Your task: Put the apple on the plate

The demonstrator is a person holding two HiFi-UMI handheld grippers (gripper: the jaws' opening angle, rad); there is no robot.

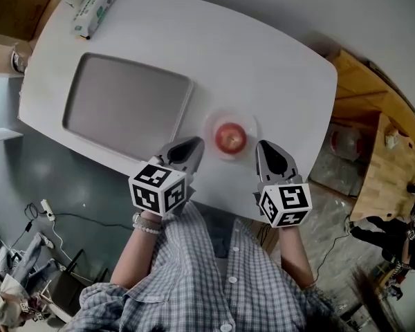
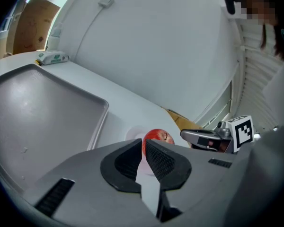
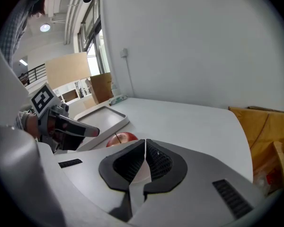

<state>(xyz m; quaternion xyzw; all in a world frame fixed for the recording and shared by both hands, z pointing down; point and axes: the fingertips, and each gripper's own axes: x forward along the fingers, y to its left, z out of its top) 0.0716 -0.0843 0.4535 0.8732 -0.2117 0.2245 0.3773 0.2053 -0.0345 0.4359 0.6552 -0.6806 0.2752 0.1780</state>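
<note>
Apple (image 1: 230, 137) on plate (image 1: 250, 125), btwn L claw (image 1: 192, 146) & R claw (image 1: 264, 148).

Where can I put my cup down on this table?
The tray is bare, and so is the table behind the apple, out to the right end. The front edge is crowded: plate, apple, left gripper, right gripper. Wipes sit far left.

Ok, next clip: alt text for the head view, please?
A red apple sits on a small pale round plate near the front edge of a white oval table. The left gripper and right gripper flank it, both empty; a grey rectangular tray lies to the left.
</note>
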